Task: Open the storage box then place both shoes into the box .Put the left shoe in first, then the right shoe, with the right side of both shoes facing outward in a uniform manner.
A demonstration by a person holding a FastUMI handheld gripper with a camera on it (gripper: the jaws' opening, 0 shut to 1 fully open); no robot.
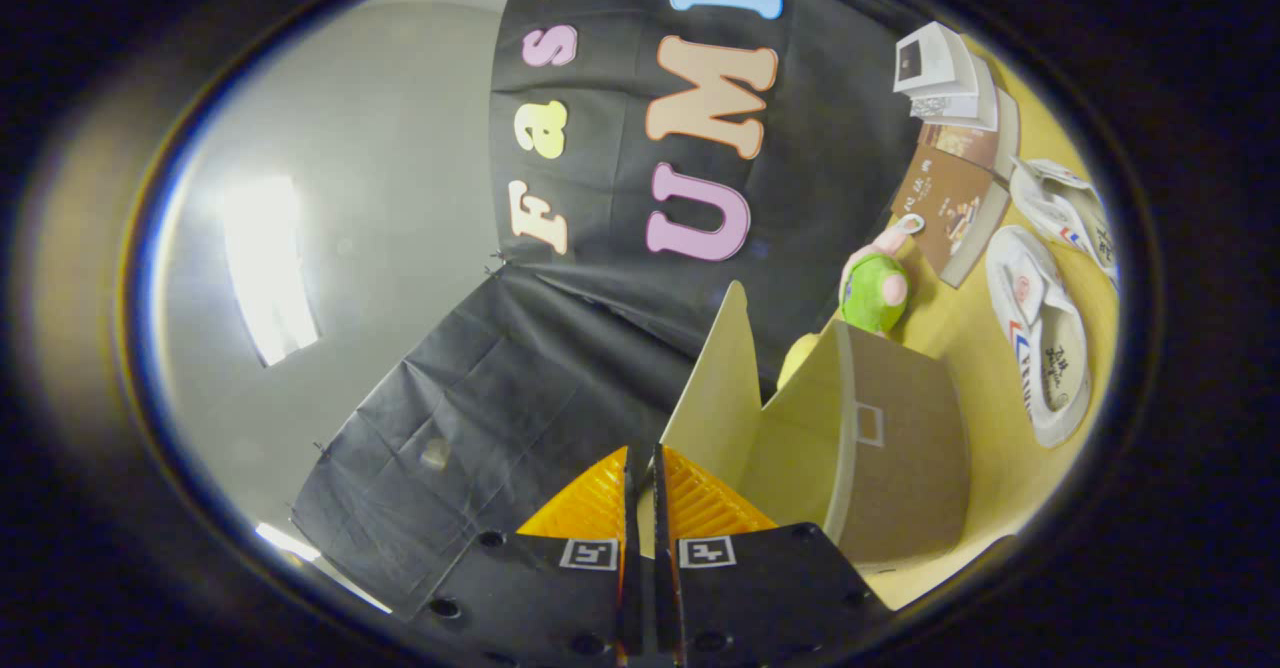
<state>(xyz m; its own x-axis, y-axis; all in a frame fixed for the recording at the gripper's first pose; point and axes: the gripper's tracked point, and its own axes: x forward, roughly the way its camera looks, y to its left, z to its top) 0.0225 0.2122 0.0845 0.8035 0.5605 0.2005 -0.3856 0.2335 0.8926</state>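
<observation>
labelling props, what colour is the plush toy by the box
Green body with pink parts: the plush toy, clearest in the gripper view.

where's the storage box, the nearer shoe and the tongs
storage box [905, 448], gripper view, on its brown outer side wall, just ahead of the tongs
nearer shoe [1045, 348], gripper view, on its white upper, beyond the box
tongs [640, 468], gripper view, midway between the tips, fingers nearly together on the raised lid's edge
</observation>
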